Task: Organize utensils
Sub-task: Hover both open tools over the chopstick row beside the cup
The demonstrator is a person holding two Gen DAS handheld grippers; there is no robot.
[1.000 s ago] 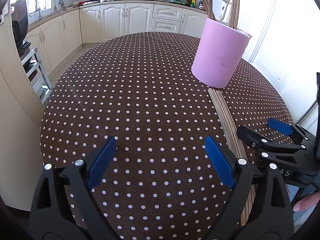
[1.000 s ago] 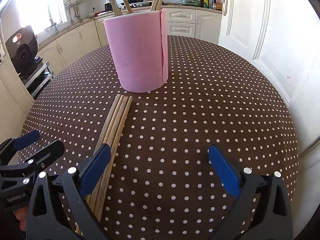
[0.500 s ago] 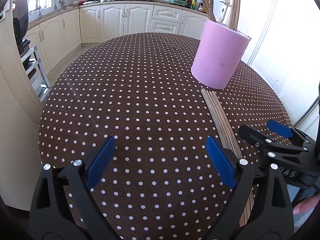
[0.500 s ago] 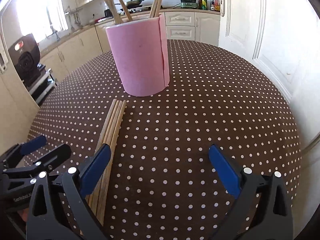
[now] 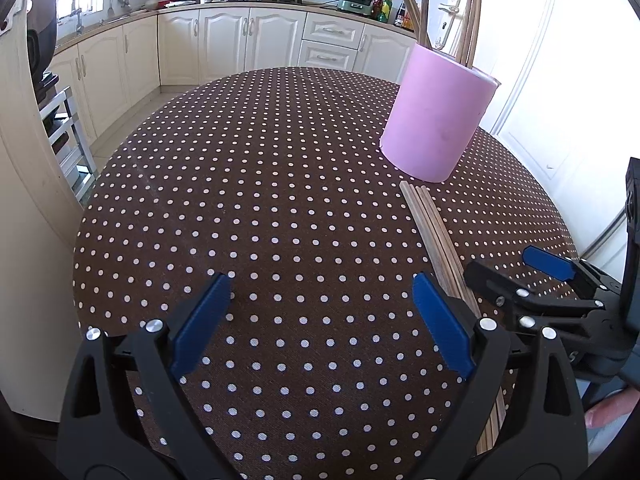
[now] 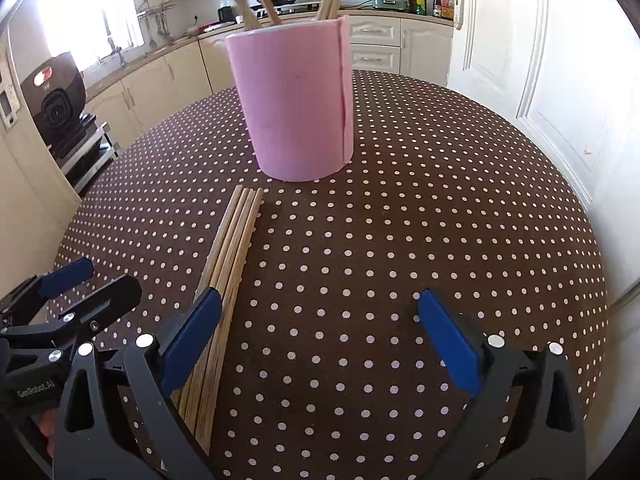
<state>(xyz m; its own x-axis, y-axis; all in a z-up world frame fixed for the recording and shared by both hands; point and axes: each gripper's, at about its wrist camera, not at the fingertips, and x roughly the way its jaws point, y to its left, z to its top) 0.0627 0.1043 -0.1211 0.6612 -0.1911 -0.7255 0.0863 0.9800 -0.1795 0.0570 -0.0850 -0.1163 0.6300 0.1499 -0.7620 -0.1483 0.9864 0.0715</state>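
Left wrist view sits low over the near edge of the table [image 5: 280,200], facing across it toward the pink holder [image 5: 436,120], which is far right. Right wrist view faces the pink holder [image 6: 296,104] head-on, nearer. Both share the holder, the chopsticks [image 6: 232,248] lying before it, and kitchen cabinets [image 5: 224,44] behind.
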